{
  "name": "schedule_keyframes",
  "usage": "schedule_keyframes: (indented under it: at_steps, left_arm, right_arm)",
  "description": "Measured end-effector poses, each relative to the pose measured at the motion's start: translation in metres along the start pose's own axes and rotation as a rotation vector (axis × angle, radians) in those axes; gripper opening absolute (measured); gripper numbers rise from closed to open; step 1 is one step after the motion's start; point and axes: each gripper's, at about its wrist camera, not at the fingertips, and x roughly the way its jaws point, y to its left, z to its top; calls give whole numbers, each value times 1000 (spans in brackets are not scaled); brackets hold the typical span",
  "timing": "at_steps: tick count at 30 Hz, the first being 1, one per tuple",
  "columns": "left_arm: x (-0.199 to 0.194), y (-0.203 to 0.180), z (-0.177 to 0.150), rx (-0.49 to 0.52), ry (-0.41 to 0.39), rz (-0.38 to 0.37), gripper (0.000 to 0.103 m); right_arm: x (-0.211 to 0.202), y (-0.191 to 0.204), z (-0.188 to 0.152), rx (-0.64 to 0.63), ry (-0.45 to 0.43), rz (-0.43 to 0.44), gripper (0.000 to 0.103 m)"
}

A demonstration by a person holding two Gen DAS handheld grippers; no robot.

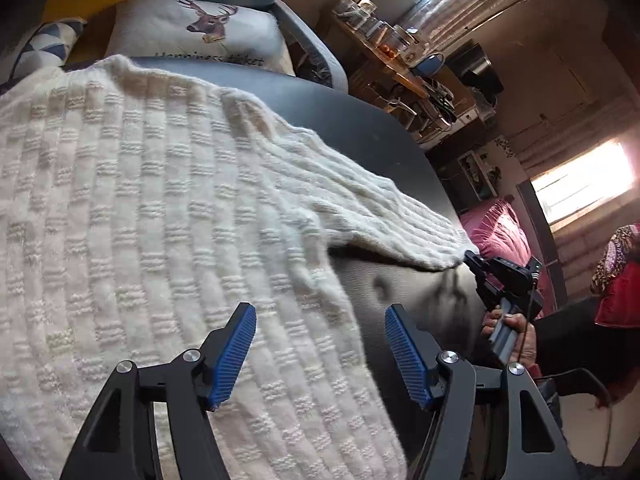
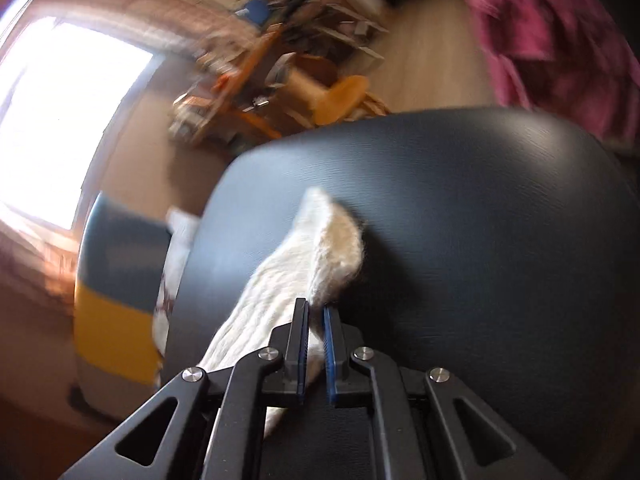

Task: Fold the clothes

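Cream sweater spread across the dark tabletop

The left hand-held gripper (image 1: 320, 334) hangs spread wide over the knit sweater (image 1: 132, 208) lying on the tabletop (image 1: 360, 120); farther out, the right hand-held gripper (image 2: 316, 322) is pinching the sleeve (image 2: 304, 264) end, with a deer cushion (image 1: 200, 36) beyond.

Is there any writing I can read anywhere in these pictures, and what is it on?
"Happiness", then a second word too unclear to read: printed under the deer head on the white cushion behind the cream sweater.
Jars and boxes on the wooden shelf: any labels are too small to read.
Right wrist view: blurred, no legible text.
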Motion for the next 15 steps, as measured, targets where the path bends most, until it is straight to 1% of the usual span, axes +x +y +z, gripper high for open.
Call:
schedule_keyframes:
  at_steps: [3, 5, 6, 7, 10, 11, 13, 15]
  left_arm:
    - [21, -37, 26, 5, 65, -100, 68]
    - [36, -63, 43, 9, 111, -166, 70]
    - [46, -77, 51, 14, 143, -202, 70]
    - [60, -90, 58, 12, 171, -221, 70]
    - [102, -126, 75, 21, 240, -229, 71]
    - [116, -134, 79, 7, 258, -230, 71]
    - [144, -149, 86, -5, 312, -260, 71]
    - [166, -159, 91, -21, 333, -233, 71]
  right_arm:
    - [-2, 35, -10, -189, 8, 39, 6]
    - [-3, 56, -27, -350, 21, 29, 6]
    - [0, 63, -34, -408, 38, 25, 6]
    - [4, 66, -41, -451, 60, 18, 6]
    - [14, 66, -53, -508, 99, 7, 6]
    - [13, 64, -53, -494, 100, 14, 6]
    - [9, 59, -53, -466, 102, 28, 6]
    - [6, 54, -52, -439, 105, 41, 6]
